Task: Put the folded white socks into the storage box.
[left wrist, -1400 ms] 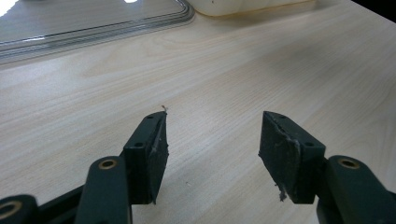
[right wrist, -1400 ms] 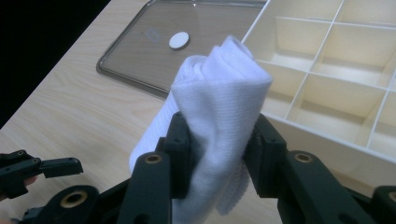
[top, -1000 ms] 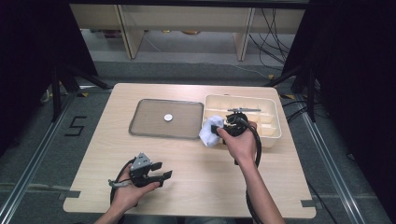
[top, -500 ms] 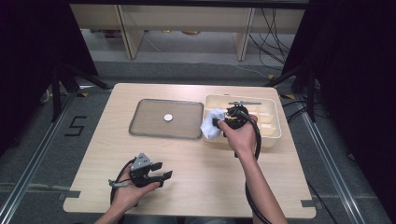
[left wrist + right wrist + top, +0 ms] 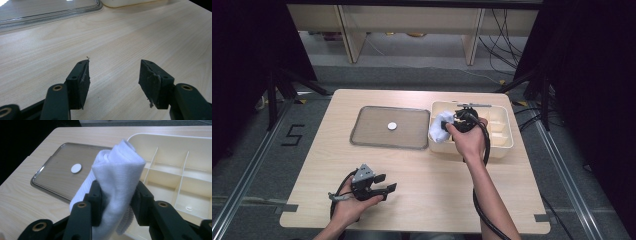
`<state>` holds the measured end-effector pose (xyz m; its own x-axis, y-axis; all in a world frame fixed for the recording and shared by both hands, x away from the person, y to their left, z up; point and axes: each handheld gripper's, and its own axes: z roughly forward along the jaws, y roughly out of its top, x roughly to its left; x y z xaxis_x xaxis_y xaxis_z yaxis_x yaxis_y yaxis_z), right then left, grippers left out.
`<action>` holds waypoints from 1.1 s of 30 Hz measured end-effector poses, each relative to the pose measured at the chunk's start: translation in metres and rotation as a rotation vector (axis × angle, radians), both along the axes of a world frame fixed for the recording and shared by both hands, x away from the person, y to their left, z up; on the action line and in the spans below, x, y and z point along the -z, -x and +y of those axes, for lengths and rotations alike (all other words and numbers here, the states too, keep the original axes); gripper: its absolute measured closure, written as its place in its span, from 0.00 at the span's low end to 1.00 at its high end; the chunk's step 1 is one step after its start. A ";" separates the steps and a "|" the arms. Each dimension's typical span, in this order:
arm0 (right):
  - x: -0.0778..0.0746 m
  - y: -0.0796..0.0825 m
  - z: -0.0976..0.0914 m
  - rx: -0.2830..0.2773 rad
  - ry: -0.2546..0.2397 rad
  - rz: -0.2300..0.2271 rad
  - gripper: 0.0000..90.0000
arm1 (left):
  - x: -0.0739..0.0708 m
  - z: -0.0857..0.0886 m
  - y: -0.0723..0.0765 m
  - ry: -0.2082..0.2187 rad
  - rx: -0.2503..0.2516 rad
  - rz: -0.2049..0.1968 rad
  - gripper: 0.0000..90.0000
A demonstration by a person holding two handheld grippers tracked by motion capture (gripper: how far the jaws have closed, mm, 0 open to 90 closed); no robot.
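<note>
A folded white cloth (image 5: pixel 117 177) is pinched between the black jaws of my right gripper (image 5: pixel 116 200), which is shut on it. In the high view the cloth (image 5: pixel 440 128) hangs over the left rim of the cream divided box (image 5: pixel 506 145), with the right gripper (image 5: pixel 457 122) just over that box's left end. My left gripper (image 5: pixel 384 184) rests low over the table near its front left, jaws open with nothing between them. In the left gripper view its fingertips (image 5: pixel 81 77) stand wide apart over bare wood, the gripper (image 5: pixel 113 81) holding nothing.
A shallow grey tray (image 5: pixel 367 137) with a small white disc (image 5: pixel 392 126) lies left of the box. The tray (image 5: pixel 50 178) and disc (image 5: pixel 76 168) also appear behind the cloth. The box's compartments (image 5: pixel 190 195) look bare. Dark stands and cables surround the table.
My right gripper has carried the cloth to the right and slightly up, from beside the tray to over the box's left rim. The left gripper has stayed put.
</note>
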<state>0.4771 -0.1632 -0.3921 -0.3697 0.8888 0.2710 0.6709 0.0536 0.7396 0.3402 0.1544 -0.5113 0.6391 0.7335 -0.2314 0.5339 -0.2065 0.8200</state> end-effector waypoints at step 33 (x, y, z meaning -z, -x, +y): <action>0.023 -0.025 0.013 0.067 0.095 0.031 0.72 | 0.002 0.001 0.000 -0.012 0.006 -0.009 0.46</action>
